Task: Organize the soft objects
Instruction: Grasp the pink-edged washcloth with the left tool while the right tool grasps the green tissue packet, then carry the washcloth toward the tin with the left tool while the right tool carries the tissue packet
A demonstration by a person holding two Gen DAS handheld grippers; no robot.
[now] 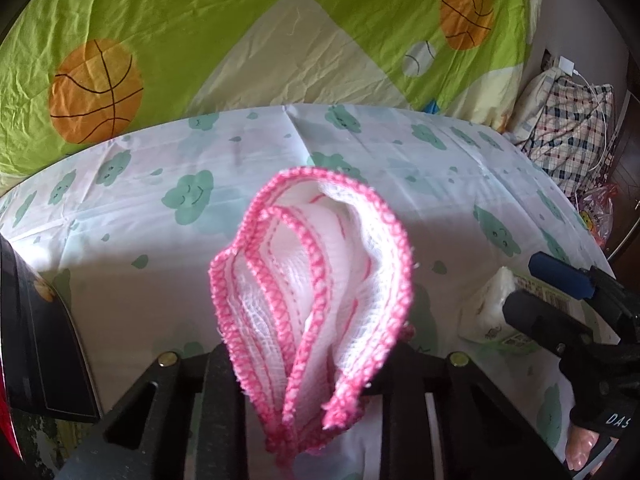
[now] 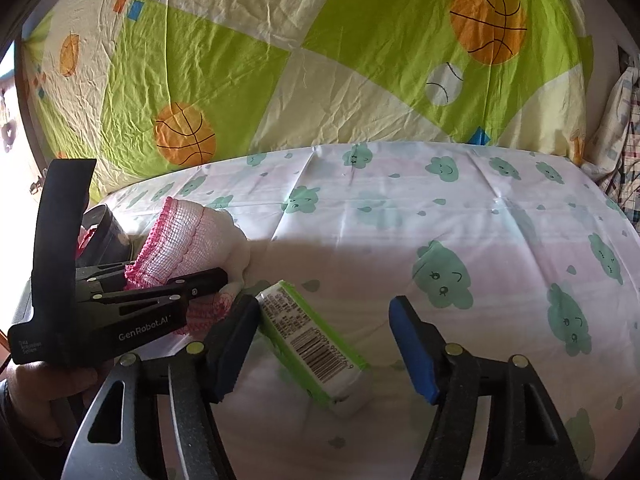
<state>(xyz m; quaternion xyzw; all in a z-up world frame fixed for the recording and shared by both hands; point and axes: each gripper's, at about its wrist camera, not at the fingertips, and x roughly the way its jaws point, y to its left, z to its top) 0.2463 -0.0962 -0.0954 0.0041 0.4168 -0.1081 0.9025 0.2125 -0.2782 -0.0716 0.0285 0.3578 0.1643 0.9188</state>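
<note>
Pink-edged cloth (image 1: 312,312) pinched in left gripper (image 1: 308,364); tissue pack (image 2: 316,344) seemingly untouched between open right gripper (image 2: 324,348) pads

Both wrist views share tablecloth (image 1: 400,152)

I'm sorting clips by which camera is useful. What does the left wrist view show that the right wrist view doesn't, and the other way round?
Only the left wrist view: the folded layers of the pink-edged cloth seen edge-on, a plaid bag with a white cable far right.

Only the right wrist view: the barcode on the tissue pack, lying between the right gripper's open blue pads, and the left gripper's body from the side.

Both: the cloth pinched in the left gripper, the tissue pack, the cloud-print sheet, the basketball quilt.
</note>
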